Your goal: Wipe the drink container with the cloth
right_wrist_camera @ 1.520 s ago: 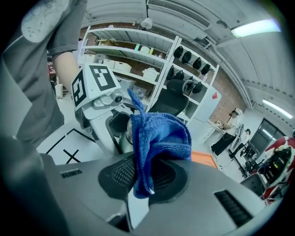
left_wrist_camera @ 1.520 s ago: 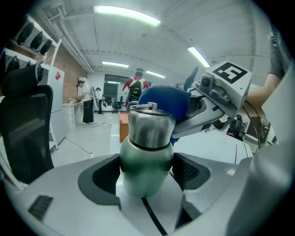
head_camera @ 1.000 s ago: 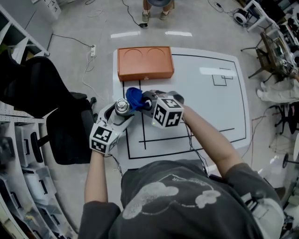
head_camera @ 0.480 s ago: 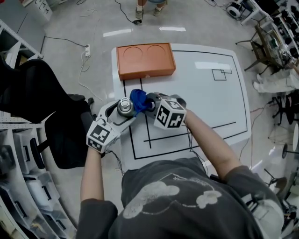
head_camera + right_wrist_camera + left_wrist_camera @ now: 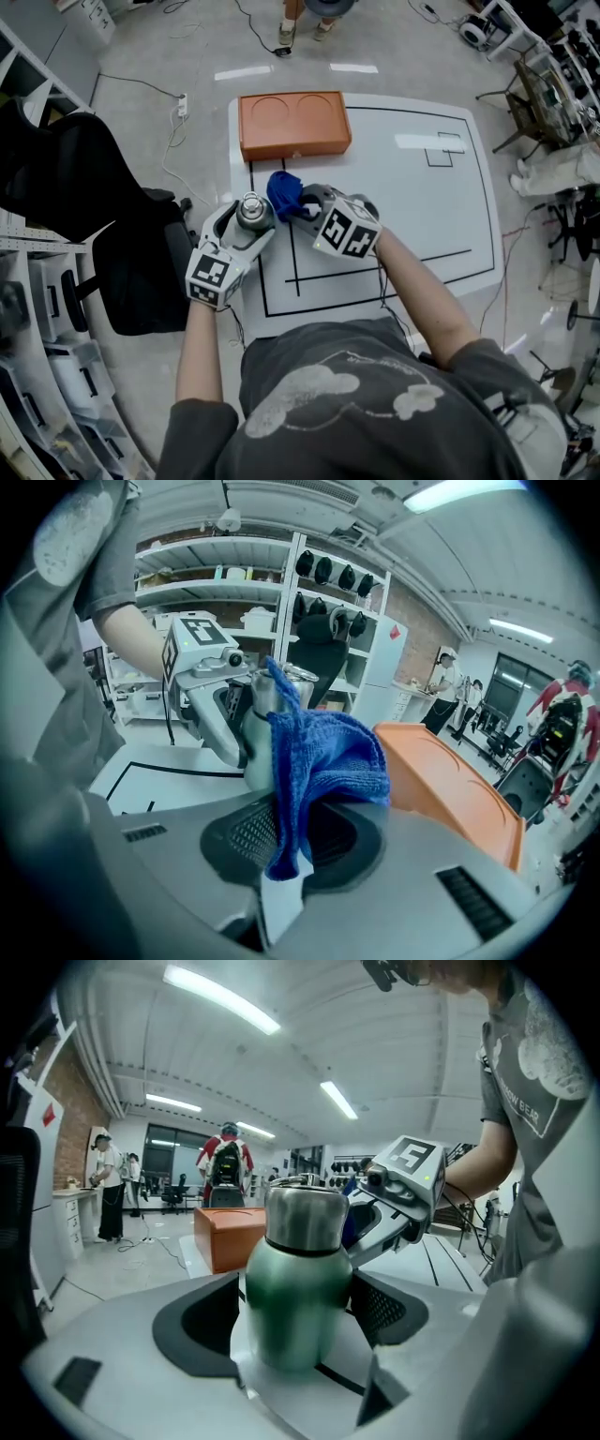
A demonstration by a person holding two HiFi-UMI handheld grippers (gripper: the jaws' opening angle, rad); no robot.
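A green drink container (image 5: 298,1288) with a steel cap stands upright between the jaws of my left gripper (image 5: 298,1309), which is shut on its body. From above I see its steel cap (image 5: 251,208) over the table's left side, with the left gripper (image 5: 246,223) around it. My right gripper (image 5: 298,829) is shut on a bunched blue cloth (image 5: 319,761). The blue cloth (image 5: 282,193) presses against the container's right side, and the right gripper (image 5: 302,202) sits just right of it. The container's lower body is hidden in the head view.
An orange box (image 5: 292,124) with two round recesses lies at the far left of the white table (image 5: 412,197), just beyond the grippers. Black lines mark the tabletop. A black chair (image 5: 103,225) stands left of the table. People stand in the background.
Both grippers, with container and cloth, have shifted slightly away from me. The cloth has stayed against the container's right side.
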